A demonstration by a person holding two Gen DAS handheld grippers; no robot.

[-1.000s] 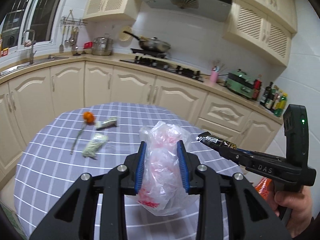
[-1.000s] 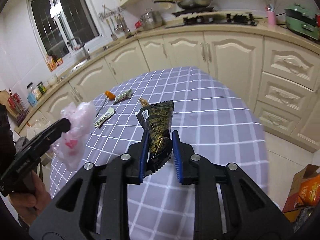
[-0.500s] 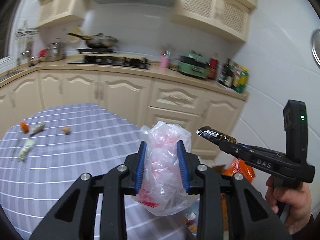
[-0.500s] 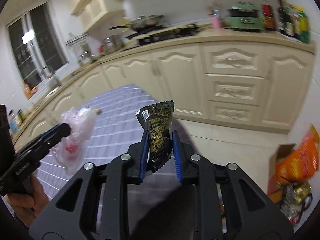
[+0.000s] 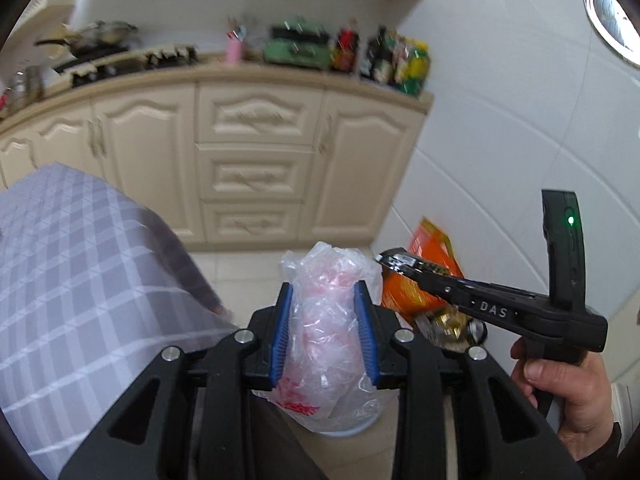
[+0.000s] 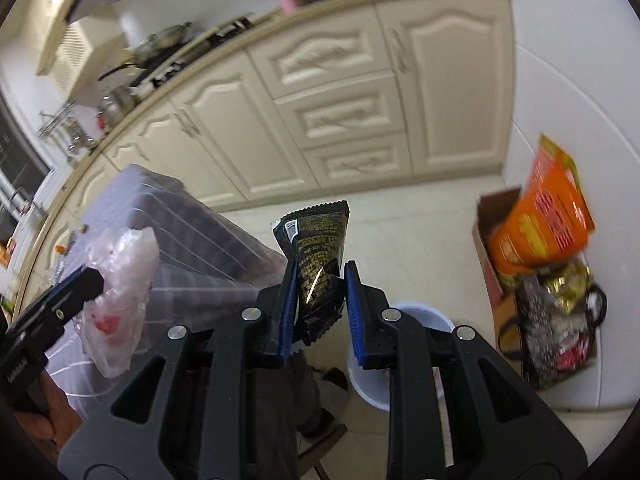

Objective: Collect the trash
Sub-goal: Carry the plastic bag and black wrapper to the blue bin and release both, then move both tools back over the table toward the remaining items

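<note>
Trash in the left gripper: a crumpled clear plastic bag (image 5: 326,320) with red print, pinched between the blue pads (image 5: 280,336) and bulging above and below them.
Left gripper (image 5: 325,334): narrowed onto the bag, both pads pressing its sides.
Trash in the right gripper: a black and gold snack wrapper (image 6: 316,264), standing upright out of the pads, its crimped top edge above the fingertips.
Right gripper (image 6: 318,312): closed on the lower half of the wrapper; the wrapper's bottom corner hangs out just below the pads.
Right gripper seen from the left wrist: it (image 5: 396,260) reaches in from the right side, its tip with the wrapper just beside the top of the bag, a hand (image 5: 568,392) on its handle.
Left gripper seen from the right wrist: it (image 6: 86,280) lies off to the left, the bag (image 6: 120,296) hanging from its tip.
White bin (image 6: 404,344): directly below and just ahead of the right gripper's pads, partly hidden by its fingers; from the left wrist only a pale rim shows under the bag.
Table with checked cloth (image 5: 80,288): to the left of both grippers.
Orange package (image 6: 540,220): ahead and to the right, standing in a cardboard box (image 6: 492,248) on the floor.
Cabinets (image 5: 256,152): ahead, beyond the floor tiles, blurred.
</note>
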